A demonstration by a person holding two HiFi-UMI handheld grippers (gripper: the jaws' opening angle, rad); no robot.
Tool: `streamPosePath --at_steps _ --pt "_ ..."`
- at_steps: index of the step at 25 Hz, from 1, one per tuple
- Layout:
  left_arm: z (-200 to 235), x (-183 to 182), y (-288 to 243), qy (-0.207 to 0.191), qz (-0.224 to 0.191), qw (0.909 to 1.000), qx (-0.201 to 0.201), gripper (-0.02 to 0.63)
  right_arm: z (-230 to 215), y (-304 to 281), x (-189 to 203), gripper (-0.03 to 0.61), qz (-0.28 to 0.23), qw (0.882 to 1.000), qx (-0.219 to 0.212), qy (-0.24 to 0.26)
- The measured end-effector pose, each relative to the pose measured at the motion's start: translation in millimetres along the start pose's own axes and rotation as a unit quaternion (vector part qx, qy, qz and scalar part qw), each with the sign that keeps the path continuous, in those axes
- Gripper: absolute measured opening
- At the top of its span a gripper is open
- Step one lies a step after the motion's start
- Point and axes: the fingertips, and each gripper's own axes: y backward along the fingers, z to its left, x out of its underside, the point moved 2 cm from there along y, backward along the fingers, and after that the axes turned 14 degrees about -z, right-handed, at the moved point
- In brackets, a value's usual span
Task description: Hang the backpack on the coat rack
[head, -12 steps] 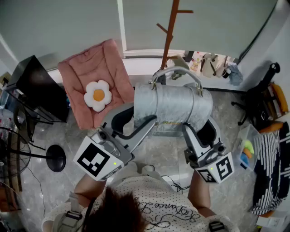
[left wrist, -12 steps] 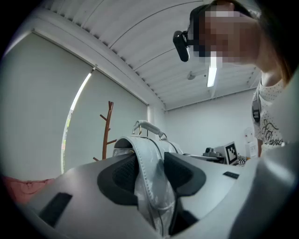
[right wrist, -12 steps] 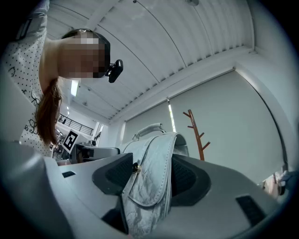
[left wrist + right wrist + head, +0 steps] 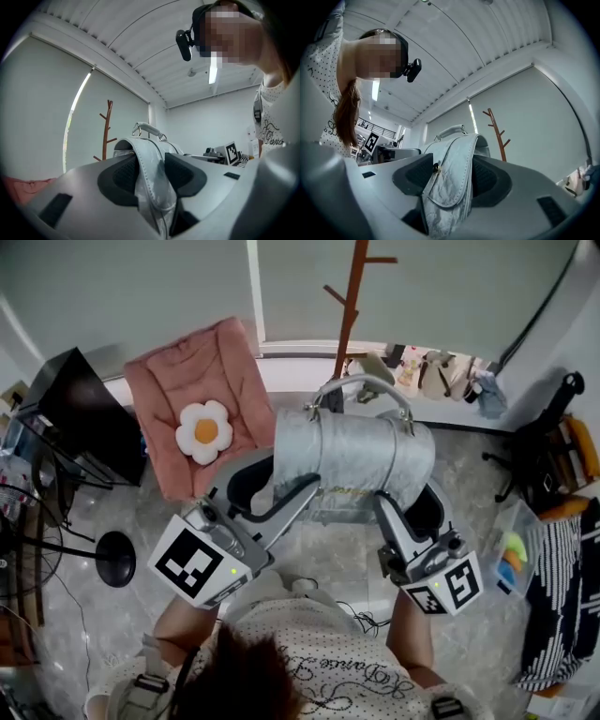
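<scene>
I hold a silver quilted backpack (image 4: pixel 356 457) up in front of the person, its grey top handle (image 4: pixel 362 386) toward the wall. My left gripper (image 4: pixel 281 482) is shut on the bag's left edge, and a seamed strap (image 4: pixel 146 165) sits pinched between its dark pads. On the bag's right side my right gripper (image 4: pixel 411 501) is shut on a flapped side pocket (image 4: pixel 449 185). The brown wooden coat rack (image 4: pixel 352 304) stands by the wall just beyond the handle. It also shows as the coat rack (image 4: pixel 108 133) left of the bag and the coat rack (image 4: pixel 498 135) to its right.
A pink cushion (image 4: pixel 178 376) with a flower-shaped pillow (image 4: pixel 204 432) lies at the left. Farther left are a black desk (image 4: pixel 84 418) and a round stand base (image 4: pixel 112 559). Shoes (image 4: pixel 436 371) line the wall, and shelves with bins (image 4: pixel 553 521) fill the right.
</scene>
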Motion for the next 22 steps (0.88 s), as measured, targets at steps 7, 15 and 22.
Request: streamPosePath --at_steps 7,15,22 --pt "-4 -6 1 0.005 0.008 0.9999 -0.013 0.171 1 -3 -7 0.250 0.003 1.000 -0.009 -0.007" --pt "-2 2 2 0.013 0.011 0.9998 -0.010 0.171 1 -1 -7 0.250 0.002 1.000 -0.004 0.004" --pt "-1 -5 -4 0.008 -0.001 0.9999 0.007 0.172 2 -2 -14 0.251 0.002 1.000 0.008 0.017"
